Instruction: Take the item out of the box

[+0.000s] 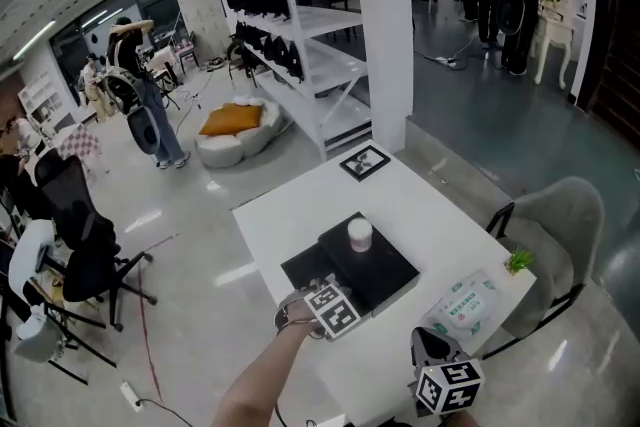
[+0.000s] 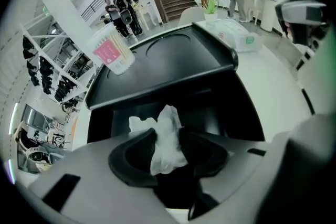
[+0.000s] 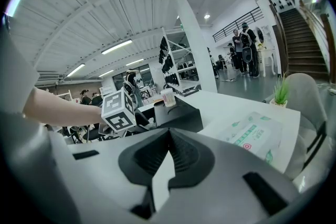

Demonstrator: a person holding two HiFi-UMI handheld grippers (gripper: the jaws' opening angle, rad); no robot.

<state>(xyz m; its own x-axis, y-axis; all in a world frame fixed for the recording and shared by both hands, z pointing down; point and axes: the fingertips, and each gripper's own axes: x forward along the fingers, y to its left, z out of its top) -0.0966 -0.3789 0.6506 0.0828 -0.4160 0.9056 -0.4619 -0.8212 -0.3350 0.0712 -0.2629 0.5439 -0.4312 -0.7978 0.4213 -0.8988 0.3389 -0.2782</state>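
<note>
Tissue (image 2: pixel 167 131) pinched in the left gripper (image 2: pixel 169 150), box (image 2: pixel 168 60) just ahead; right gripper (image 3: pixel 167 157) pressed together, empty.

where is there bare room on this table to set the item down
Widest bare patch: the far half of the white table, between the marker card, the black box and the small plant. The near side is crowded: the box, the wet wipes pack, the left tongs shut on the white tissue, the right tongs.
</note>
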